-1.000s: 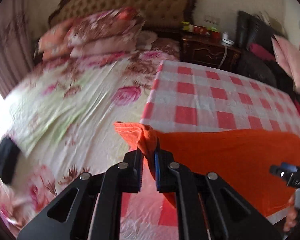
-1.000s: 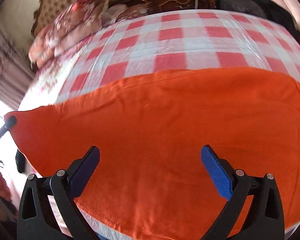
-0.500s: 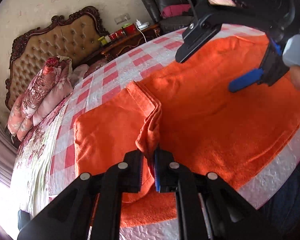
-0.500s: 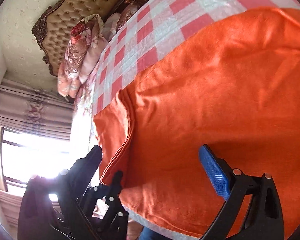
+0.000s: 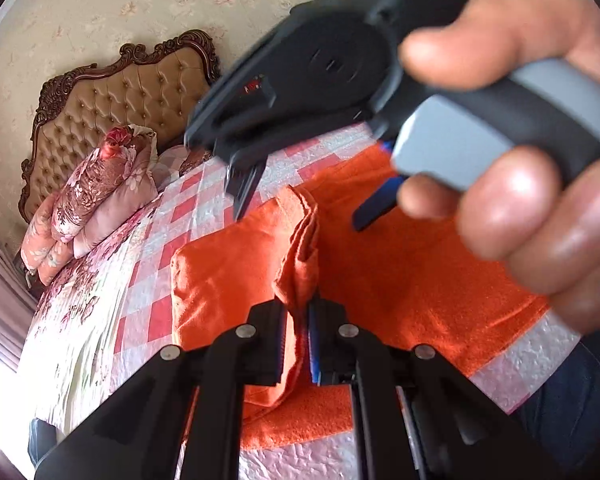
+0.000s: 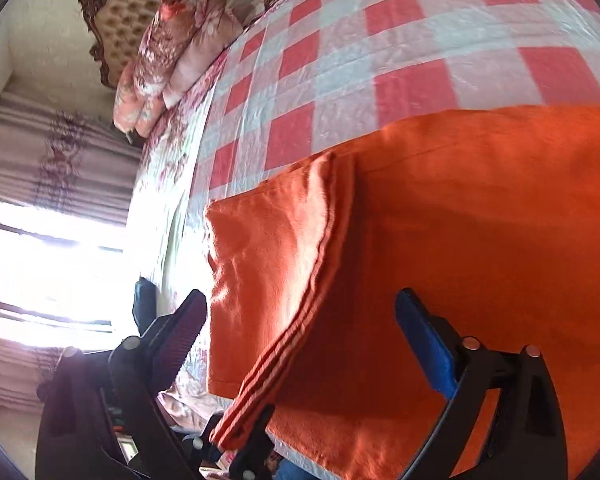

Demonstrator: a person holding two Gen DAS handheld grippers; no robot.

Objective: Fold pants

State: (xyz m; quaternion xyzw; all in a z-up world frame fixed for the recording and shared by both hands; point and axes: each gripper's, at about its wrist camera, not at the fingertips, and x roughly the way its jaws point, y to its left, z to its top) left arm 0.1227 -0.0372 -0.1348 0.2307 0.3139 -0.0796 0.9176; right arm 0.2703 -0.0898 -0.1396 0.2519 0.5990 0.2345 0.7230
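The orange pants (image 6: pixel 480 220) lie on the checked bed (image 6: pixel 380 40), one end folded over. The left gripper (image 5: pixel 298 340) is clamped on that folded edge. The right gripper (image 6: pixel 300 320), jaws closing, hovers above the fold, seemingly not touching it.

A bed (image 6: pixel 400 40) with a red-and-white checked quilt, floral pillows (image 5: pixel 100 192) and a tufted carved headboard (image 5: pixel 112 96) stands against patterned wallpaper (image 5: pixel 140 0), beside a sunlit curtained window (image 6: pixel 40 264)
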